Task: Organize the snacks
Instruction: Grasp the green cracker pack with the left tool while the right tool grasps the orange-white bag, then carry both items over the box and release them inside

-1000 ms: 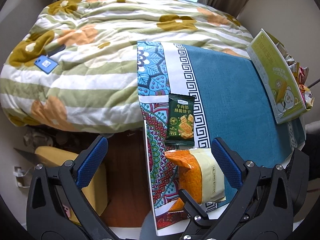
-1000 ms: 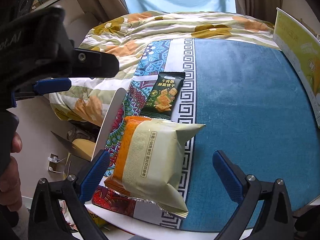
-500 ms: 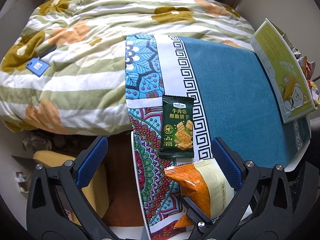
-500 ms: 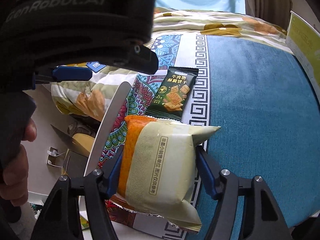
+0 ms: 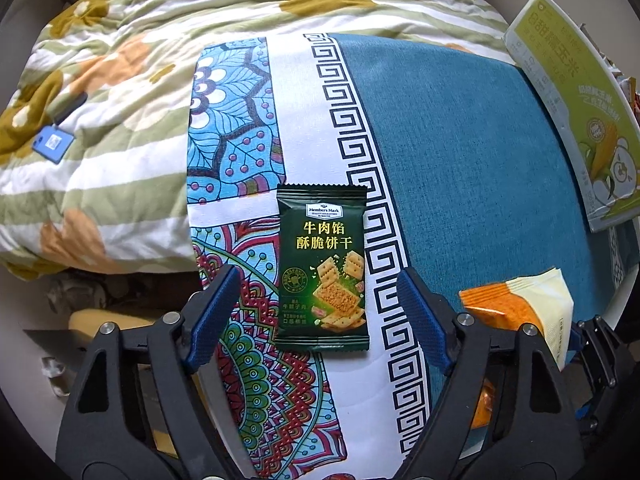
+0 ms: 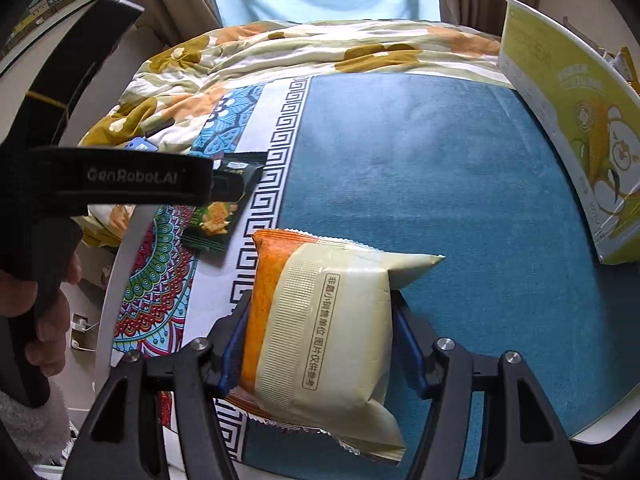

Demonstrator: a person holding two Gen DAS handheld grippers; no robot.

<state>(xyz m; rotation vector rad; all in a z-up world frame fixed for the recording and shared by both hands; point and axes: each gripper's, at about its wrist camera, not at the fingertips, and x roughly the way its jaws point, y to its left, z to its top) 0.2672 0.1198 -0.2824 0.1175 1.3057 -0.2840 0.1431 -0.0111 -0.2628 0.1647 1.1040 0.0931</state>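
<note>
Since a second ago both pairs of jaws have narrowed from wide open. Those of the right gripper (image 6: pixel 320 344) are closing and already press both long sides of the orange-and-cream puffed plastic snack bag (image 6: pixel 320 320), which sits raised over the near edge of the tabletop (image 6: pixel 440 168). The left gripper (image 5: pixel 320 300) has come down over the dark green flat biscuit packet (image 5: pixel 323 268); its jaws are closing, half open, with the packet lying between them on the patterned cloth border, untouched.

Both packs look light and crinkly. The puffed bag is soft and air-filled, so a gentle side grip seems wise. The flat packet holds brittle crackers and is probably best pinched across its narrow width. A green-and-white cardboard box (image 6: pixel 568 128) stands far right.
</note>
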